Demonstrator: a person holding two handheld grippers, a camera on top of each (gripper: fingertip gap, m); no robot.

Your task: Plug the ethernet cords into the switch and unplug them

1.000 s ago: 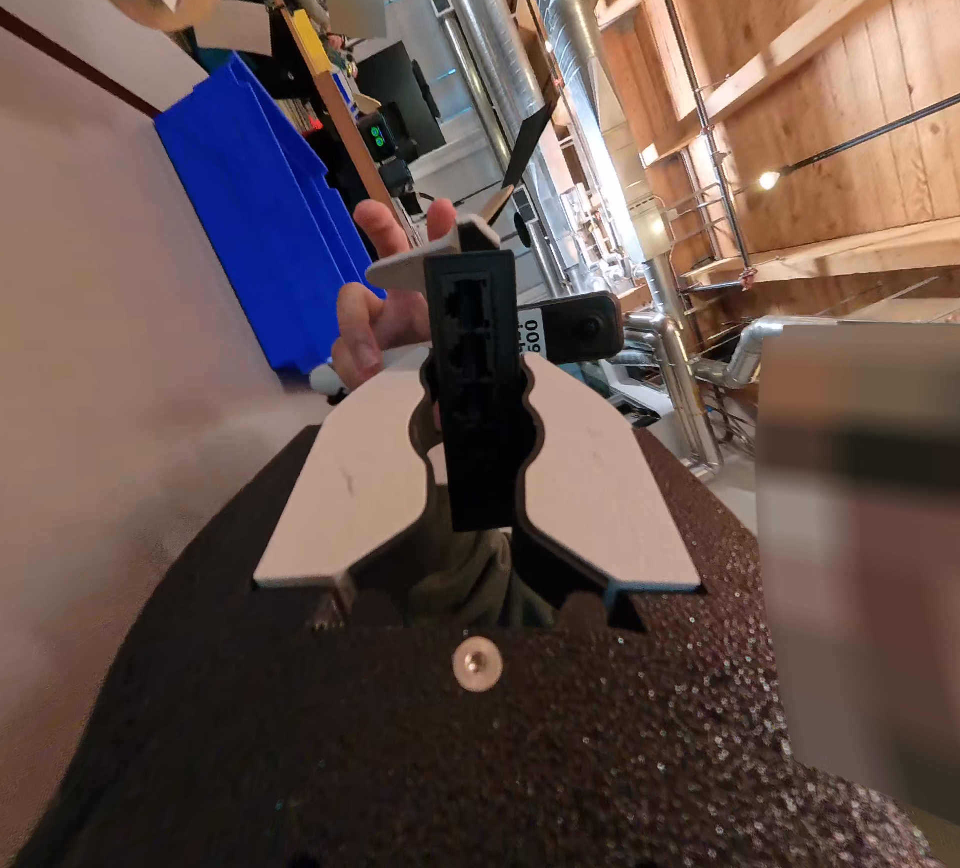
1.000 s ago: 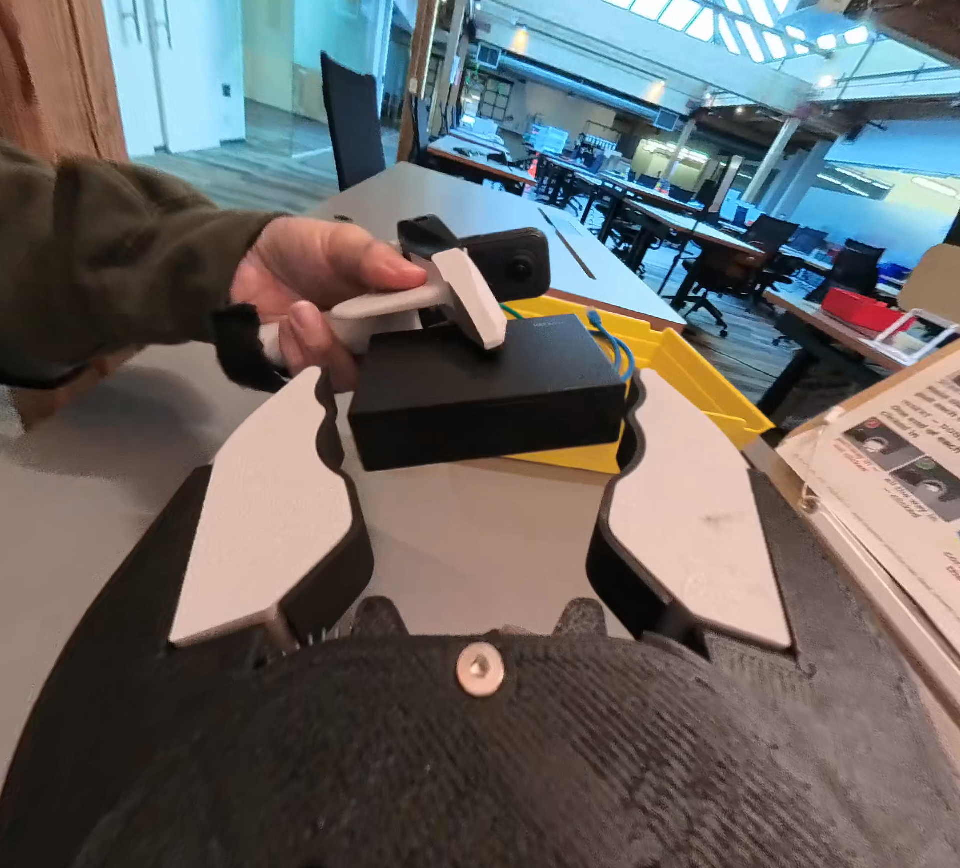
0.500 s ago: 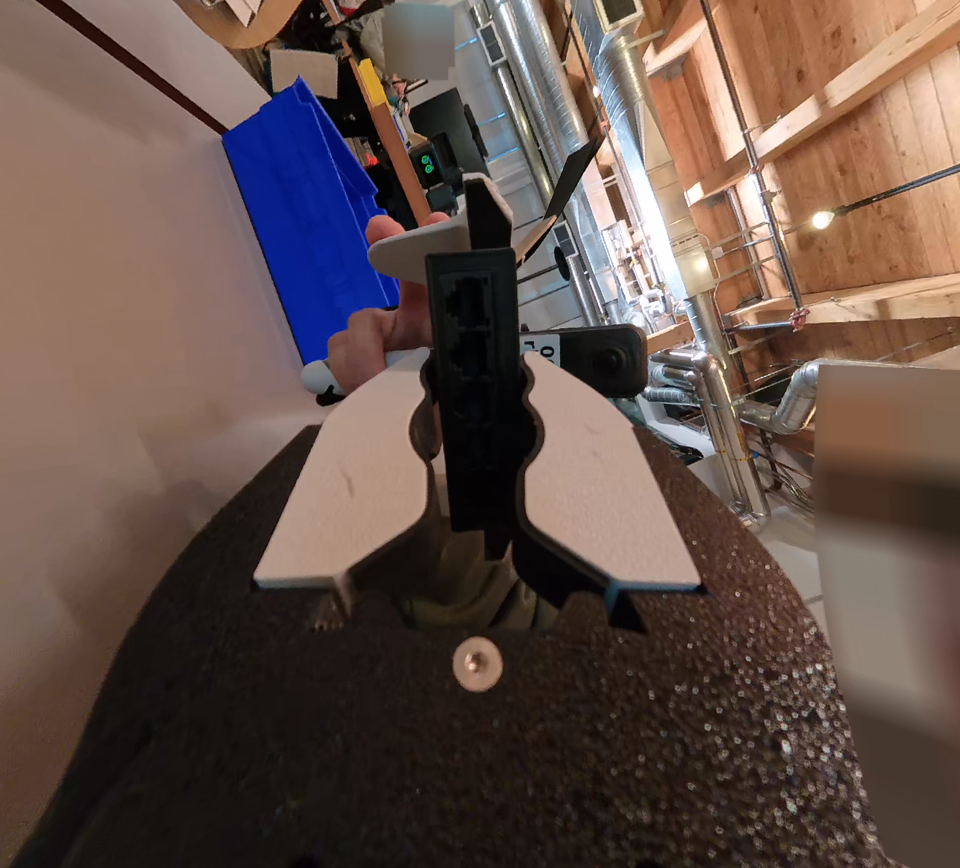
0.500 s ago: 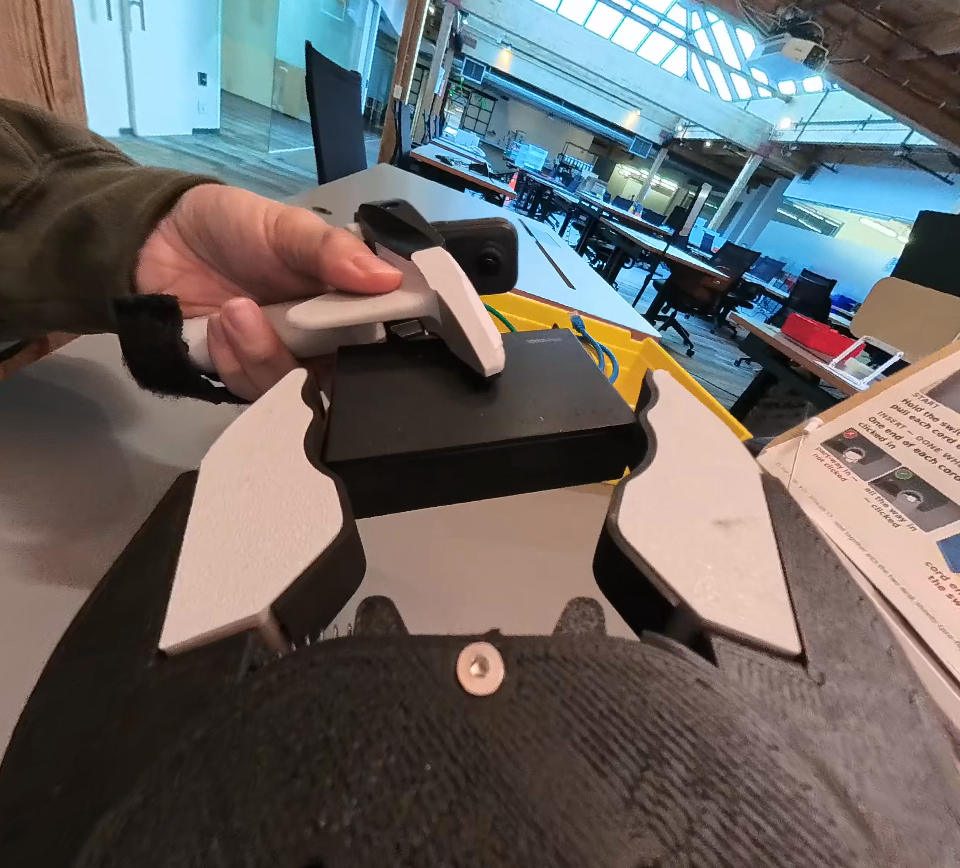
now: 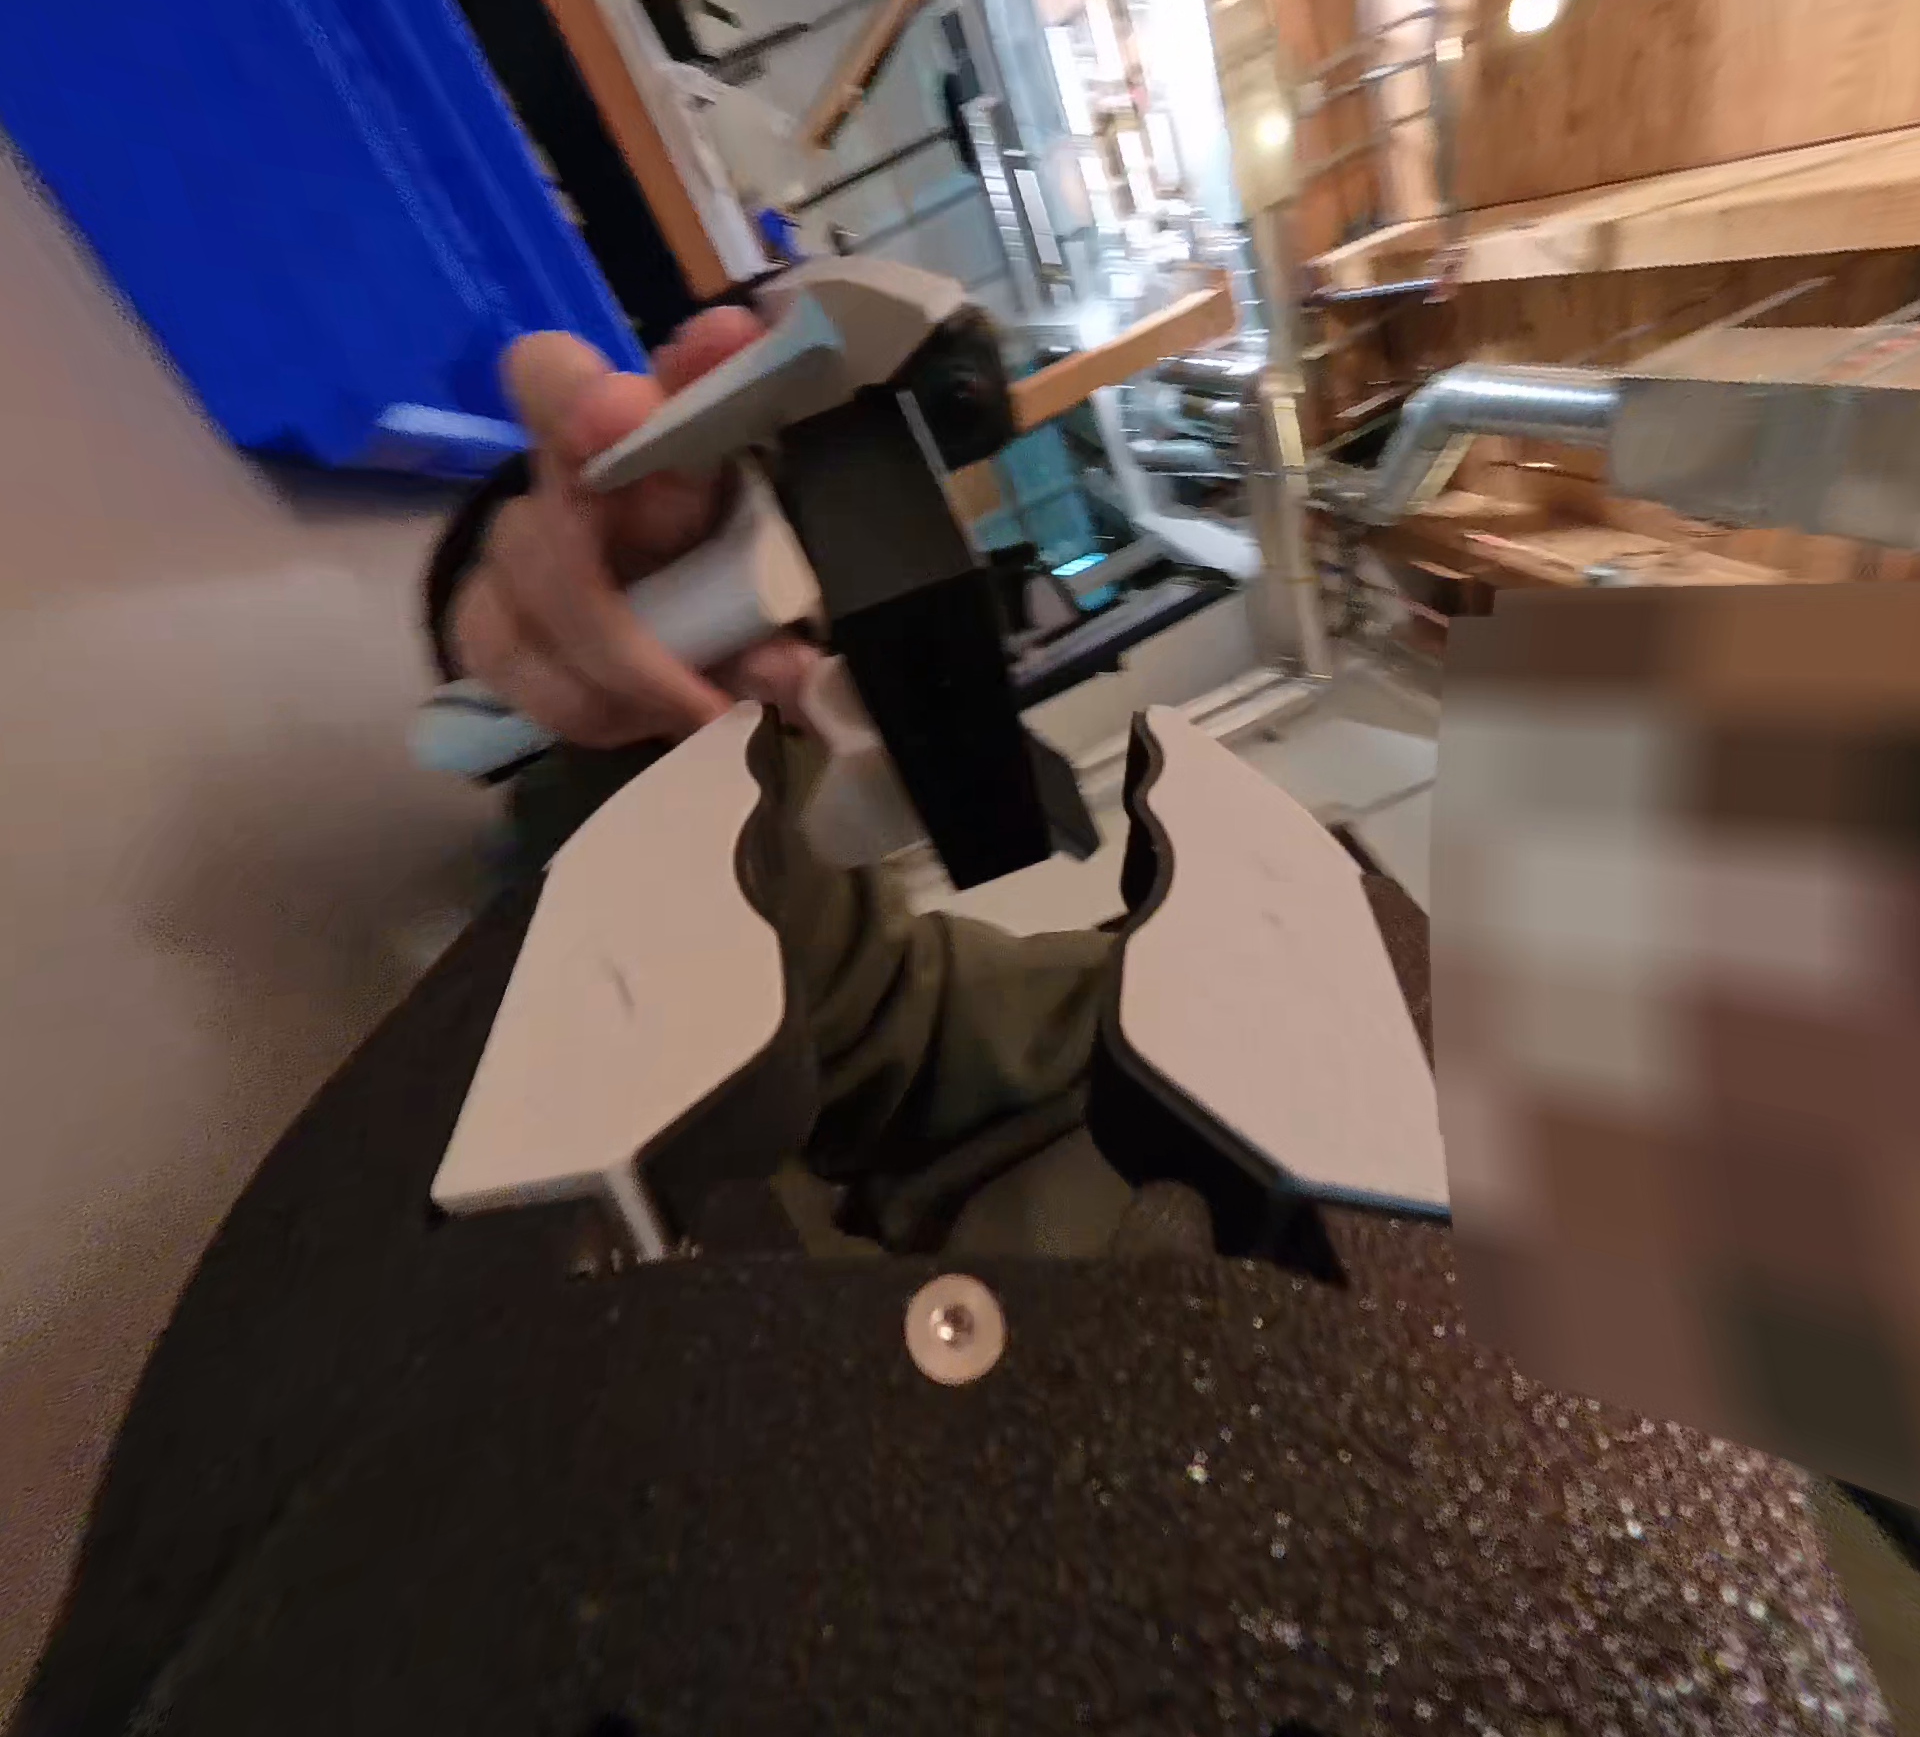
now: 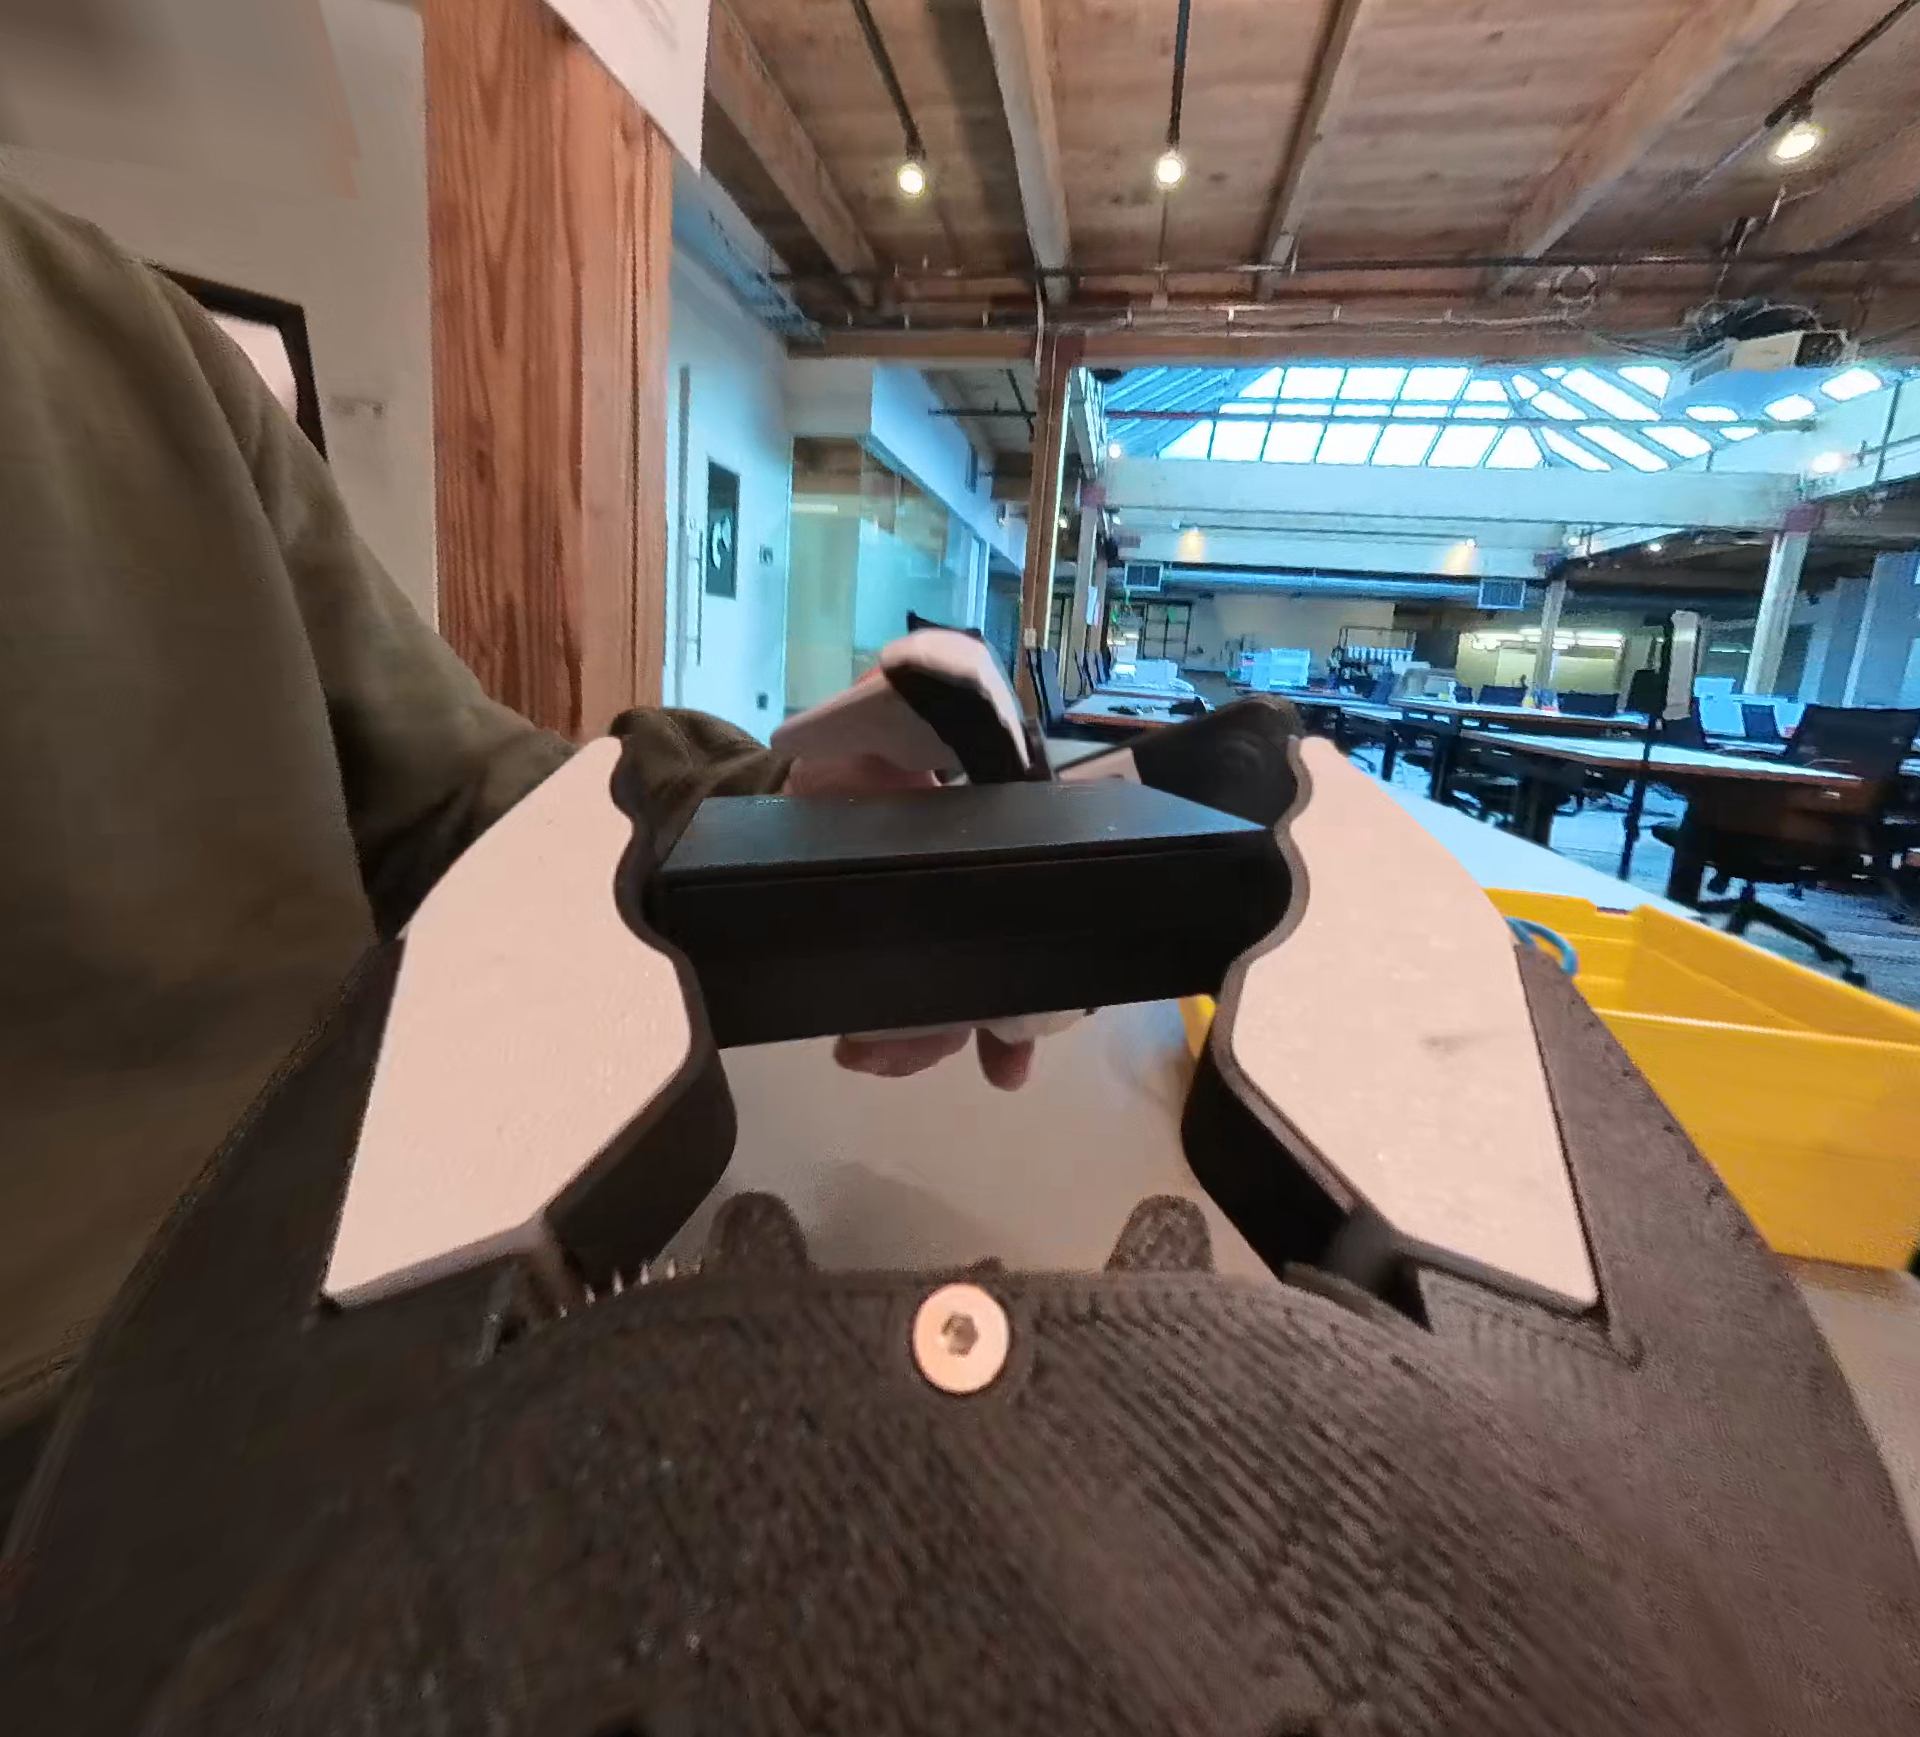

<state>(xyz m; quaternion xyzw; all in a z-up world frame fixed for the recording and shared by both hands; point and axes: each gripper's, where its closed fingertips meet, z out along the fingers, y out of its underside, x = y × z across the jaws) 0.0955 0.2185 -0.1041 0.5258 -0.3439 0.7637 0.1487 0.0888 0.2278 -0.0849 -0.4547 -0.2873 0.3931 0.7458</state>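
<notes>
The black switch (image 6: pixel 956 939) is clamped across its width between the jaws of my right gripper (image 6: pixel 961 804) and held above the table. In the left wrist view the switch (image 5: pixel 914 648) stands on end, tilted, with the right gripper's grey fingers (image 5: pixel 727 399) shut on it and a hand (image 5: pixel 582 565) behind them. My left gripper (image 5: pixel 951 731) is open; the switch's near end sits between its jaws with gaps on both sides. The left gripper's finger (image 6: pixel 935 700) shows behind the switch. A blue ethernet cord (image 6: pixel 1548 944) lies in the yellow bin (image 6: pixel 1714 1064).
A blue bin (image 5: pixel 260 129) stands on the table at the left of the left wrist view. The grey table (image 6: pixel 935 1137) lies below the switch. A wooden post (image 6: pixel 540 337) with a paper sheet rises at the back left. An olive sleeve (image 6: pixel 156 752) fills the left.
My left gripper has opened and let go of the switch. My right gripper has shut on the switch and lifted it, and both views have swung upward.
</notes>
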